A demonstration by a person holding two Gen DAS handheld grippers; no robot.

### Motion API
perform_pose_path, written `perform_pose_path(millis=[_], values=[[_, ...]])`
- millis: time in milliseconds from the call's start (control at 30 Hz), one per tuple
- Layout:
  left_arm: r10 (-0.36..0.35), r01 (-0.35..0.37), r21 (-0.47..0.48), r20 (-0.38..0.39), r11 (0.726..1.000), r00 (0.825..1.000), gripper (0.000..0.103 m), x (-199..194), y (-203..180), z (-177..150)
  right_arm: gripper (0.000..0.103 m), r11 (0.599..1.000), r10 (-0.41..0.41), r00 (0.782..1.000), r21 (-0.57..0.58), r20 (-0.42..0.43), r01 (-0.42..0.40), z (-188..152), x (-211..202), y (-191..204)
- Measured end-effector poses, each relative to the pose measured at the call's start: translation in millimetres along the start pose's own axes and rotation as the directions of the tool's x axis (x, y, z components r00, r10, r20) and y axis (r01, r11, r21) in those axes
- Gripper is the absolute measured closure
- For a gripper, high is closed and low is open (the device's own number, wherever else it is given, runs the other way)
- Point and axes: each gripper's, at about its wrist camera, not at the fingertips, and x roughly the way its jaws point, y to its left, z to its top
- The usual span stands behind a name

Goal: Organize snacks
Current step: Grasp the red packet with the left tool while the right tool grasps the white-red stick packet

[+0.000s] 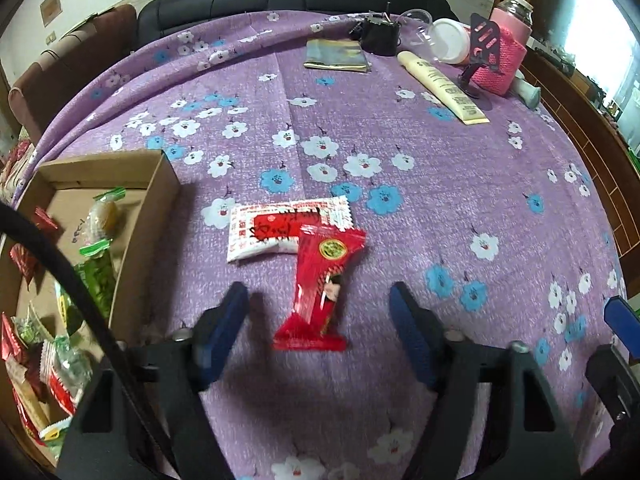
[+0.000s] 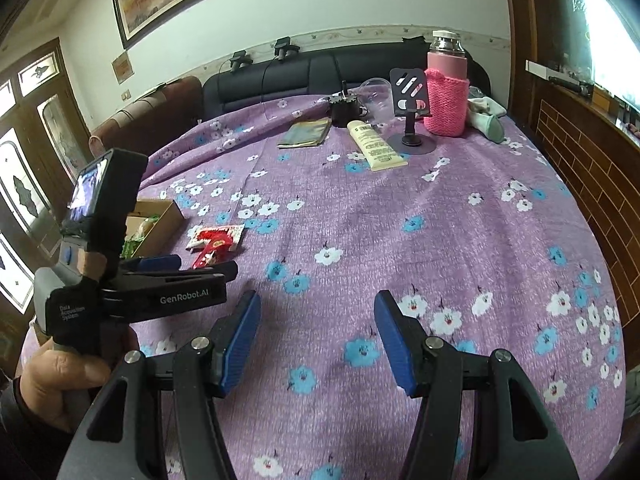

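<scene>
A red snack packet (image 1: 320, 284) lies on the purple flowered cloth, its top overlapping a white-and-red snack packet (image 1: 280, 228) behind it. My left gripper (image 1: 320, 312) is open, its blue pads either side of the red packet's lower half, not touching it. A cardboard box (image 1: 160, 196) with several snacks stands to the left. In the right wrist view my right gripper (image 2: 316, 336) is open and empty over bare cloth; the left gripper (image 2: 192, 266), both packets (image 2: 214, 242) and the box (image 2: 168, 212) show at left.
At the far side of the table lie a cream tube (image 1: 444, 86), a gold pouch (image 1: 336, 56), a black object (image 1: 380, 34), a phone stand (image 1: 482, 52), a pink-sleeved bottle (image 1: 508, 48) and clear cups (image 1: 420, 24). A sofa stands behind.
</scene>
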Motion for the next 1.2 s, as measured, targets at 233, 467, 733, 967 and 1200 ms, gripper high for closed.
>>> perform_pose_path(millis=[233,467,733,967,1200], values=[[-0.021,0.021,-0.001,0.017,1.0,1.0,0.083,-4.1,10.0,-6.3,0.044,0.997,0.074,0.997,-0.033,-0.012,-0.074,13.6,19.5,5.0],[-0.069,0.07,-0.022,0.05,0.997,0.996,0.083,-36.7,29.6,-35.9,0.044,0.952,0.205,0.978,-0.223,-0.051,-0.211,28.8,53.9,44.7],[-0.123,0.124,-0.042,0.023,0.991,0.992,0.083,-57.0,43.4,-65.3,0.044,0.809,0.289,0.939,-0.478,-0.186,-0.343,48.2,103.1,99.9],[-0.141,0.142,-0.052,0.008,0.989,0.99,0.083,-57.4,49.8,-68.2,0.046,0.734,0.273,0.913,-0.549,-0.301,-0.401,53.0,148.7,123.1],[-0.151,0.152,-0.088,0.012,0.984,0.988,0.083,-57.6,60.3,-64.6,0.072,0.772,0.218,0.932,-0.534,-0.289,-0.346,59.4,166.1,119.2]])
